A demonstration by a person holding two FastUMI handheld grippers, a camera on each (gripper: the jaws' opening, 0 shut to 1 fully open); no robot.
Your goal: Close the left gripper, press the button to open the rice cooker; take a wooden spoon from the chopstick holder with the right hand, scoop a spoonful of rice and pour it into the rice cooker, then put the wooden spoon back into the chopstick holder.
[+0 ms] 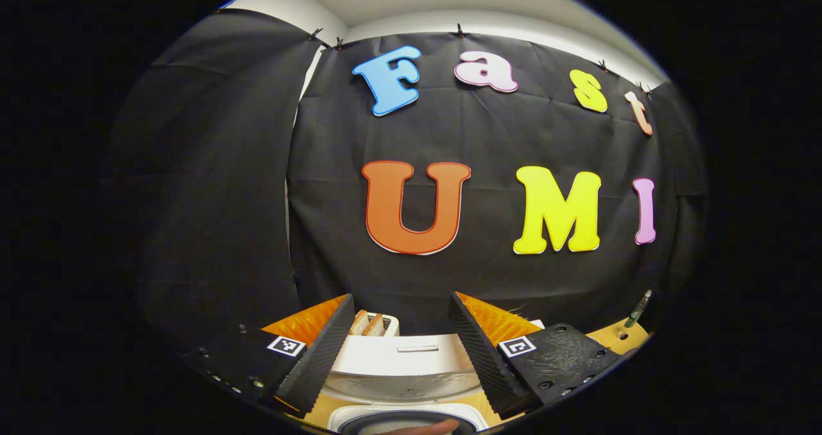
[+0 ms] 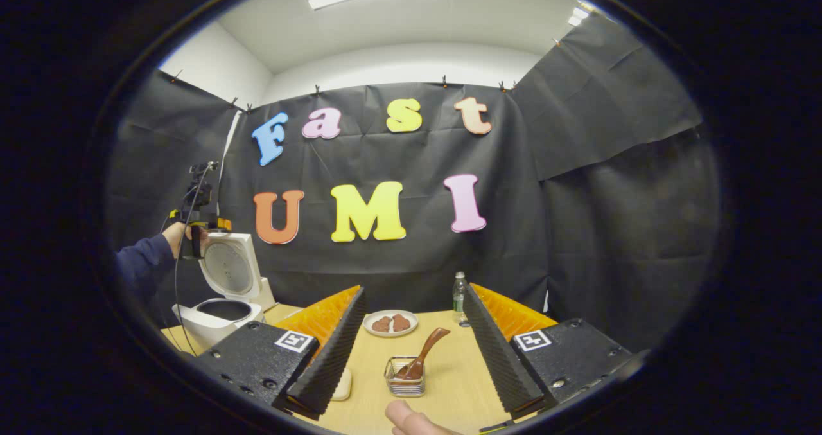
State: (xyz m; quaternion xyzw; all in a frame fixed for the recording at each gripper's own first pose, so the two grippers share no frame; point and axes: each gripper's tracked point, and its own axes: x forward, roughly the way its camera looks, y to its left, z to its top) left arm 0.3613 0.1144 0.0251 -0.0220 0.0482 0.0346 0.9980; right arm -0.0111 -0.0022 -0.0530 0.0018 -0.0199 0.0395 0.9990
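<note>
The white rice cooker (image 2: pixel 204 322) stands open at the table's left, its round lid (image 2: pixel 230 269) raised upright. A hand holds my left gripper (image 2: pixel 196 220) just above that lid. In the left gripper view, my left gripper (image 1: pixel 401 297) is open, with the raised lid (image 1: pixel 401 358) below and between its fingers and the pot's rim (image 1: pixel 404 417) under it. The wooden spoon (image 2: pixel 424 351) leans in a small wire chopstick holder (image 2: pixel 404 377) at the table's middle. My right gripper (image 2: pixel 414 290) is open, above and short of the holder, with nothing between its fingers.
A plate (image 2: pixel 390 323) with brown food and a clear bottle (image 2: pixel 458 299) stand at the table's back. A white object (image 2: pixel 343 385) peeks out by my right gripper's left finger. A toaster with bread (image 1: pixel 372 324) stands behind the cooker. A fingertip (image 2: pixel 408 419) shows at the front edge.
</note>
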